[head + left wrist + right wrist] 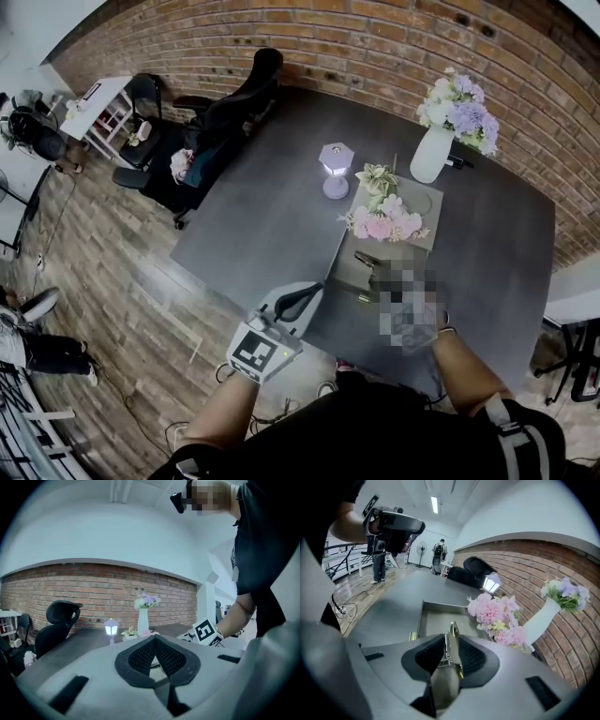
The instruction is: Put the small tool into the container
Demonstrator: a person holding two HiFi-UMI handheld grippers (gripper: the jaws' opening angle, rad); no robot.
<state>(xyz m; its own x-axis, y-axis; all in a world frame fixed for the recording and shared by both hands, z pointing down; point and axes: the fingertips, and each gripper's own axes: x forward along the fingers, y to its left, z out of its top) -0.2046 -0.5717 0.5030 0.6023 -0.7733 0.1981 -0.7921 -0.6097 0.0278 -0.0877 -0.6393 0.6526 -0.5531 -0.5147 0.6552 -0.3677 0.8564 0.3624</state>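
The small tool [449,662], a metal plier-like piece with a grey handle, stands upright between the pads of my right gripper [451,638], which is shut on it. Its tip points over the front end of the container, a shallow grey tray [436,620] on the dark table. In the head view a mosaic patch covers most of the right gripper, beside the tray [349,269]. My left gripper [302,300] hangs off the table's near edge, left of the tray. Its pads [140,656] meet at the tips with nothing between them.
Pink flowers [384,223] lie in the tray's far half. A small lit lamp [336,169] and a white vase of flowers [431,155] stand beyond it. A black office chair [234,103] is at the table's far left, before the brick wall. People stand far off [439,550].
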